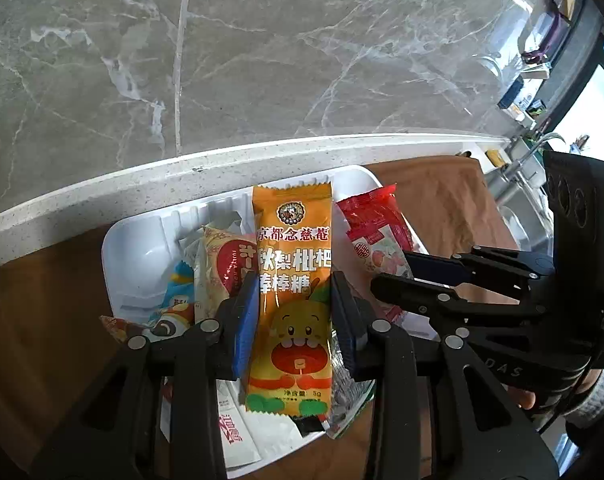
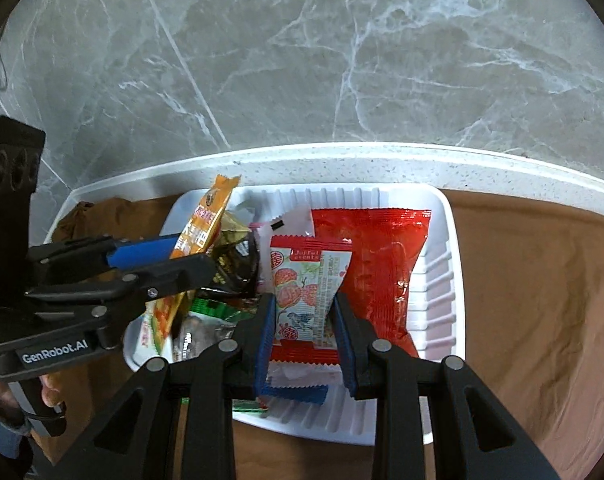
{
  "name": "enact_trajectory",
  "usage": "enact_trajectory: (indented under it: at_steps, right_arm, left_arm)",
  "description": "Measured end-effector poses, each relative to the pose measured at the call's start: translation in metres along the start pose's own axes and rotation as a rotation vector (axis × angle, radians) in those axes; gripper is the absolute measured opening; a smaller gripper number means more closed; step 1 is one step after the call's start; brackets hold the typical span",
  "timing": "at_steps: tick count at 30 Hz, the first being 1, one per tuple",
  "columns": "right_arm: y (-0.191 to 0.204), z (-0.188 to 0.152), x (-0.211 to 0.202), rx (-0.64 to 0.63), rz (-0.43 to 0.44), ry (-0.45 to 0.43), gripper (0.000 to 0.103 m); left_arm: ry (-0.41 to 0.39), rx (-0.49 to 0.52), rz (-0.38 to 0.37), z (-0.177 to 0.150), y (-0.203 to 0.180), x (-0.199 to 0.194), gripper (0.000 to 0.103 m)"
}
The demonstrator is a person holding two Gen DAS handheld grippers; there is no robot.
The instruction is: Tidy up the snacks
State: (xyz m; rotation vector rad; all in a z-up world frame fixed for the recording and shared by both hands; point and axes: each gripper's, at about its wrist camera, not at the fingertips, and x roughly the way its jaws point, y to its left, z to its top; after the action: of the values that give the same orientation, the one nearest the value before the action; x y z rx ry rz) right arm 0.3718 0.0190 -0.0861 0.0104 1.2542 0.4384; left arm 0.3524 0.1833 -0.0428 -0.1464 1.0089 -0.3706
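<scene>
Left tool [image 1: 294, 312] grips an orange lollipop packet [image 1: 290, 280] by its long sides, held above the white tray [image 1: 134, 256], its long axis running straight ahead toward the marble wall [image 1: 262, 60]. Right tool [image 2: 302, 332] clamps a red-and-white peanut packet [image 2: 306, 292], likewise lengthwise, over a big red bag [image 2: 382, 264] in the tray. Other wrappers crowd the tray's left part, on a brown cloth [image 2: 534, 300] covering the bench.

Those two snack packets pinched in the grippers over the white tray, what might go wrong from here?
1. The left gripper and right gripper work close together over one tray; they might bump.
2. The orange packet is pinched only across its middle, so it could slip or twist.
3. The peach packet lies on a red packet, which might drag along.
</scene>
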Motion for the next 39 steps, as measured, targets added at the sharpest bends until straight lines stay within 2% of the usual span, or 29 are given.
enact_trajectory:
  at_steps: [8, 10, 12, 14, 17, 20, 22, 31, 39]
  right_arm:
    - [0.003, 0.000, 0.008, -0.028, -0.040, 0.007, 0.032]
    - [0.006, 0.000, 0.007, -0.039, -0.057, 0.003, 0.033]
    - [0.009, -0.001, 0.005, -0.043, -0.065, -0.002, 0.036]
    - [0.013, 0.000, 0.002, -0.048, -0.070, -0.009, 0.039]
    - [0.013, 0.002, -0.005, -0.043, -0.076, -0.024, 0.044]
    - [0.008, 0.002, -0.018, -0.032, -0.081, -0.050, 0.055]
    - [0.008, 0.002, -0.027, -0.030, -0.078, -0.072, 0.057]
    - [0.012, -0.009, -0.067, -0.017, -0.093, -0.139, 0.059]
    - [0.020, -0.038, -0.107, 0.017, -0.098, -0.178, 0.060]
  left_arm:
    - [-0.010, 0.056, 0.070, -0.003, -0.014, 0.007, 0.035]
    - [-0.011, 0.079, 0.092, -0.004, -0.020, 0.008, 0.039]
    - [-0.018, 0.101, 0.119, -0.004, -0.026, 0.008, 0.047]
    - [-0.034, 0.111, 0.142, -0.004, -0.031, 0.005, 0.051]
    - [-0.049, 0.099, 0.145, -0.004, -0.031, -0.002, 0.060]
    - [-0.074, 0.082, 0.146, -0.004, -0.029, -0.012, 0.061]
    - [-0.083, 0.084, 0.155, -0.004, -0.027, -0.018, 0.064]
    - [-0.147, 0.114, 0.184, -0.012, -0.040, -0.054, 0.065]
    - [-0.196, 0.133, 0.207, -0.025, -0.055, -0.090, 0.065]
